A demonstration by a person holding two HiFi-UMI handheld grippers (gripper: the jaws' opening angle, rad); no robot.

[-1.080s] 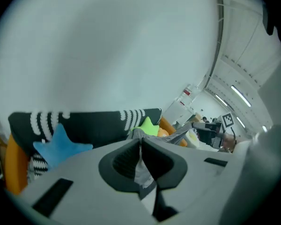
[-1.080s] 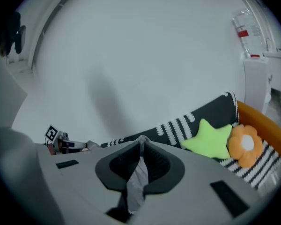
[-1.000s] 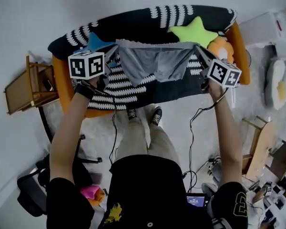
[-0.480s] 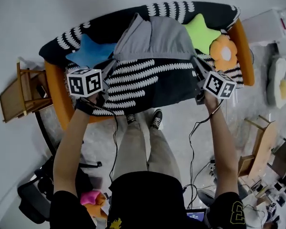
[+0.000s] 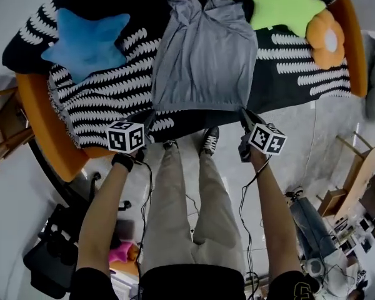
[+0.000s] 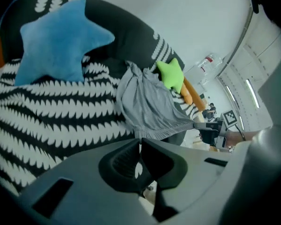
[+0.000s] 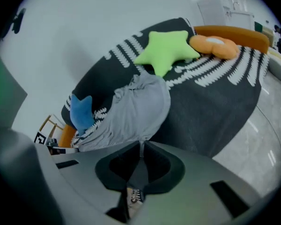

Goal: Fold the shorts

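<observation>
a: how do the arms lie?
b: left arm (image 5: 103,211) and right arm (image 5: 272,211) both stretched forward, side by side.
a: and the grippers?
b: left gripper (image 5: 150,115) and right gripper (image 5: 244,113), jaws pinched together on the near corners of the shorts (image 5: 203,61).

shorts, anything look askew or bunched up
The grey shorts lie mostly flat, but their far end is bunched and wrinkled beside the green star cushion. The near edge is straight.

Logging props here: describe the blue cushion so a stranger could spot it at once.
On the black-and-white patterned sofa, look left of the grey shorts spread mid-seat. The blue cushion lies there alone, star-shaped like the green cushion on the right, but blue.
</observation>
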